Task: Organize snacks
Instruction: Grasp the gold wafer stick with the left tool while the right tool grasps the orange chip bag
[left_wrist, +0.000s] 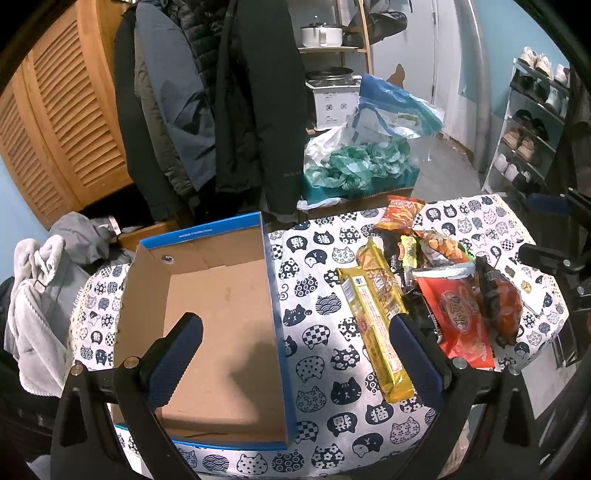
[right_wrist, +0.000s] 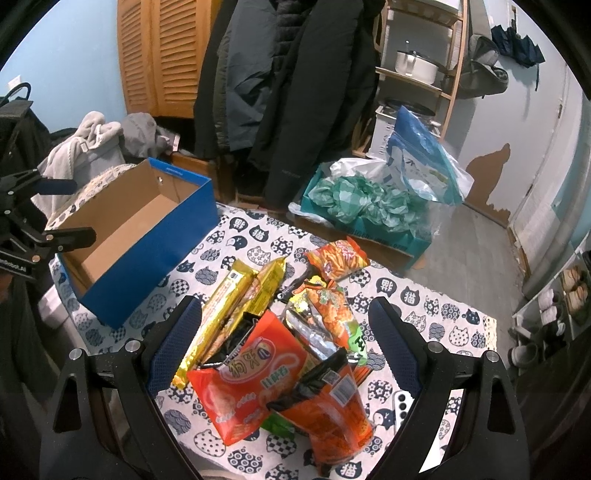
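Note:
An empty blue cardboard box (left_wrist: 221, 332) (right_wrist: 155, 254) stands on the left of a table with a cat-print cloth (left_wrist: 325, 369) (right_wrist: 243, 236). A pile of snack packs lies to its right: two long gold packs (left_wrist: 373, 321) (right_wrist: 225, 306), a red bag (left_wrist: 461, 325) (right_wrist: 251, 376), an orange-black bag (right_wrist: 332, 406) (left_wrist: 498, 306), and orange packs (right_wrist: 338, 258) behind. My left gripper (left_wrist: 295, 325) is open, above the box's right wall, empty. My right gripper (right_wrist: 284, 314) is open, hovering over the snack pile, empty.
Coats (left_wrist: 221, 92) hang behind the table. A box of green and blue bags (right_wrist: 373, 206) sits on the floor beyond. A shoe rack (left_wrist: 528, 122) stands at the right, clothes (left_wrist: 40, 295) lie at the left. A phone (right_wrist: 400, 406) lies by the right finger.

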